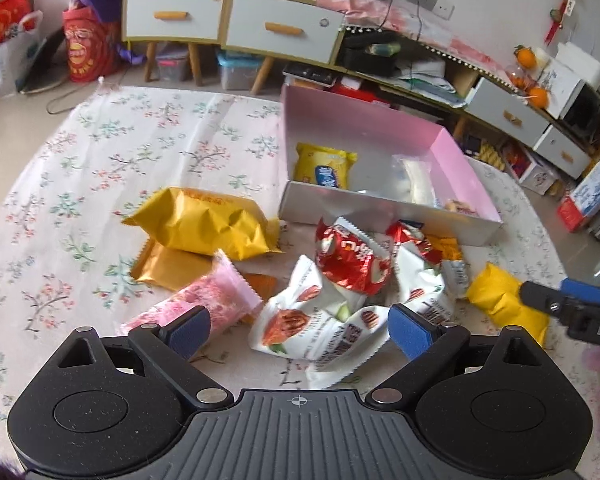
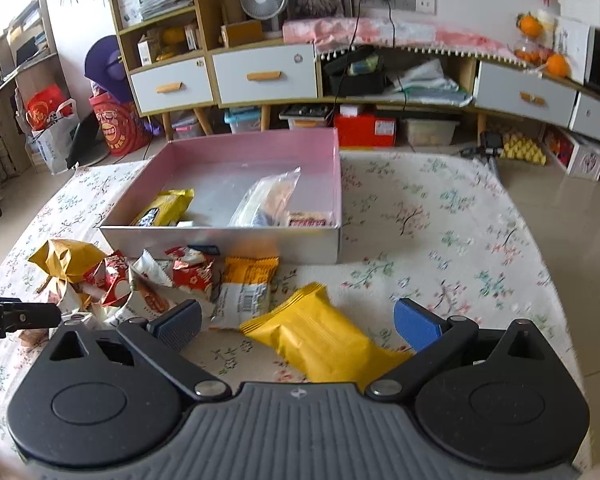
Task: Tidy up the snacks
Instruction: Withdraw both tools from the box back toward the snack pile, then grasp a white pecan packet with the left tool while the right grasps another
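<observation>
On the bench (image 2: 440,208) a box (image 2: 220,240) stands behind a heap of snack packets (image 2: 172,280). Three packets (image 2: 260,200) lie in the box. One packet (image 2: 320,336) lies apart, right of the heap, before the box.

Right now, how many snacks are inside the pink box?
3 show: a yellow packet at its left, a clear bag in the middle, and a small red-and-white pack by the front wall. That wall may hide more.
</observation>
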Demonstrator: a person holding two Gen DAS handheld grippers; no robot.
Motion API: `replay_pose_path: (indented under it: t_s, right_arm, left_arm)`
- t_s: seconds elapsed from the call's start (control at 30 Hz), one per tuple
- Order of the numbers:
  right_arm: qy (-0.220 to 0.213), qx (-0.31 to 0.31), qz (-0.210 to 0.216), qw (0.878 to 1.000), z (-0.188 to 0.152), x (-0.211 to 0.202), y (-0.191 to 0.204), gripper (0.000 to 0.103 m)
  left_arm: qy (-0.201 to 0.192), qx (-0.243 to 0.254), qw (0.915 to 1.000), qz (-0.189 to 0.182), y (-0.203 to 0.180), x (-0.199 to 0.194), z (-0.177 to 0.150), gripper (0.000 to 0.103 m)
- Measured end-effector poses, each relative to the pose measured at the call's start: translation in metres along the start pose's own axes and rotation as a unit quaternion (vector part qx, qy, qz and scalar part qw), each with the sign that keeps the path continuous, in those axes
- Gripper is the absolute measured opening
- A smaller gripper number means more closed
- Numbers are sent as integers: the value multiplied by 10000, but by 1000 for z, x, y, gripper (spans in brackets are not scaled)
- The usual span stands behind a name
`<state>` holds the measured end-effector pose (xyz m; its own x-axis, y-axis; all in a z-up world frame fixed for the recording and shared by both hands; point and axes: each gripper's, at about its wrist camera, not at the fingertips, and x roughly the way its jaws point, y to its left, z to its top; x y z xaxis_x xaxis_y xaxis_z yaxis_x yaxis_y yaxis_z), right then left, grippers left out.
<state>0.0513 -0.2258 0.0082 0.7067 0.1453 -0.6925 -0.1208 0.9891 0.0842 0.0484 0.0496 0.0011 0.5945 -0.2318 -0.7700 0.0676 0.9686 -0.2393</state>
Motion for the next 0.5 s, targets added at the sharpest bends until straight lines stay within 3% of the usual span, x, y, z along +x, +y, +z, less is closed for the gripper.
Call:
replay_pose_path:
  t_s: [0.23,0.5]
  right_arm:
    - [283,194,274,9990,-2,8,17,102]
    - [570,459,721,9947,0,24,43,102]
  left_arm:
    - [29,488,9977,-477,2,9,-2,92]
    - [-121,1300,9870,-937,-1,11,-13,81]
